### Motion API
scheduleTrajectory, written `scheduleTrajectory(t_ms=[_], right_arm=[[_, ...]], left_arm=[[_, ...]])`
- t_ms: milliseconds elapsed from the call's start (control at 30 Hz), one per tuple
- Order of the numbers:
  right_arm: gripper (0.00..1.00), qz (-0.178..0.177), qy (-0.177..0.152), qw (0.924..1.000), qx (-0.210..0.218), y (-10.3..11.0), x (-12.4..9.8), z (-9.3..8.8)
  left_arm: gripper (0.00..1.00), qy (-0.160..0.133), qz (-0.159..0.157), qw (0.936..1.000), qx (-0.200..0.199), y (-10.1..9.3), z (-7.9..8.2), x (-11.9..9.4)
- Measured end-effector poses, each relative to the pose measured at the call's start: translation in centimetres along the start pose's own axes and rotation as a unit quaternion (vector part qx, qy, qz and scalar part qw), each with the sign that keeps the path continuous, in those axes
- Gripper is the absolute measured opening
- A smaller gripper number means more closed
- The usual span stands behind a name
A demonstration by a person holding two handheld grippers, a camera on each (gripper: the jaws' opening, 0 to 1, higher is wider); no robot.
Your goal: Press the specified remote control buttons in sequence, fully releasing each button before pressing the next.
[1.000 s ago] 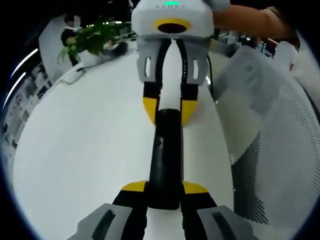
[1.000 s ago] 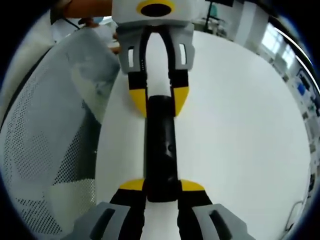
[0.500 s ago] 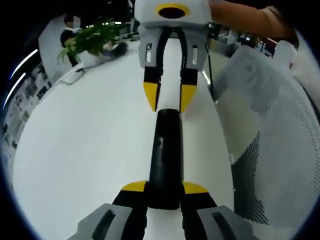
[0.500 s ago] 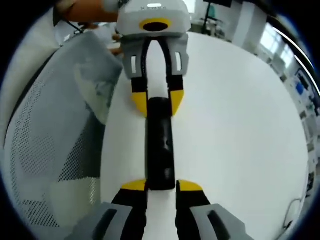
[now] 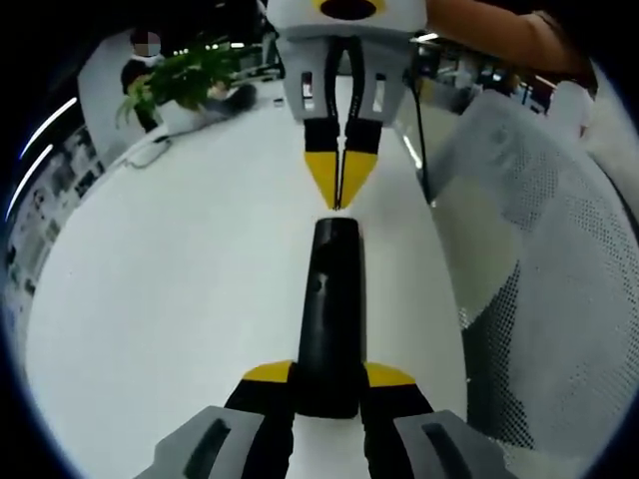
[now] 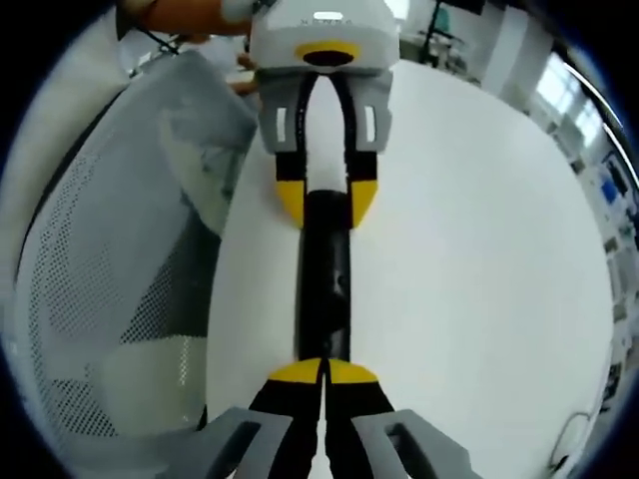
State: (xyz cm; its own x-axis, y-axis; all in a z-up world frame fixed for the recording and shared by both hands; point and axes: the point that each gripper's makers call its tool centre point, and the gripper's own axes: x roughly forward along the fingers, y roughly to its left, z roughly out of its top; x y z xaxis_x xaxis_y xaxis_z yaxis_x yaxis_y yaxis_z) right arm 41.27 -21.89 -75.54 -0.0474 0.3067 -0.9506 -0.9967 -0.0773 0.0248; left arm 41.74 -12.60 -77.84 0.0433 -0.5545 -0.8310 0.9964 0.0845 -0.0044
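The right gripper [image 6: 323,371] has let go of the black remote [image 5: 329,319] and its fingers are now pressed together. The left gripper [image 5: 329,384] still holds the remote's other end, near the table's [image 5: 170,289] edge.

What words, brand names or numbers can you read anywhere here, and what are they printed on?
None can be read.
The black remote control on the white table shows no legible label or button markings.
The left gripper, seen in the right gripper view, has a small bright mark on its white housing, too blurred to read.
The wall panels at the edge of the left gripper view are too small to read.
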Motion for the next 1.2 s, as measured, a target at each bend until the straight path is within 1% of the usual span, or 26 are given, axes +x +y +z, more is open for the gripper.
scheduleTrajectory(t_ms=[200,333,633,933,1200], right_arm=[[0.00,0.007,0.019,0.9998,-0.009,-0.1,0.5,-0.3],[0.00,0.009,0.022,0.9997,-0.009,-0.3,0.6,-0.3],[0.00,0.018,0.034,0.9992,-0.014,0.1,1.3,-0.5],[0.00,0.021,0.043,0.9987,-0.020,-0.2,1.4,-0.6],[0.00,0.029,0.049,0.9983,-0.008,-0.3,1.6,-0.7]], left_arm=[[0.24,0.001,0.001,1.0000,-0.001,0.1,0.0,0.0],[0.24,0.001,0.001,1.0000,0.000,0.1,0.0,0.0],[0.24,0.001,0.001,1.0000,0.001,0.0,0.0,0.0],[0.24,0.002,0.001,1.0000,0.001,0.0,0.1,0.0],[0.24,0.005,0.001,1.0000,0.002,0.1,0.0,0.0]])
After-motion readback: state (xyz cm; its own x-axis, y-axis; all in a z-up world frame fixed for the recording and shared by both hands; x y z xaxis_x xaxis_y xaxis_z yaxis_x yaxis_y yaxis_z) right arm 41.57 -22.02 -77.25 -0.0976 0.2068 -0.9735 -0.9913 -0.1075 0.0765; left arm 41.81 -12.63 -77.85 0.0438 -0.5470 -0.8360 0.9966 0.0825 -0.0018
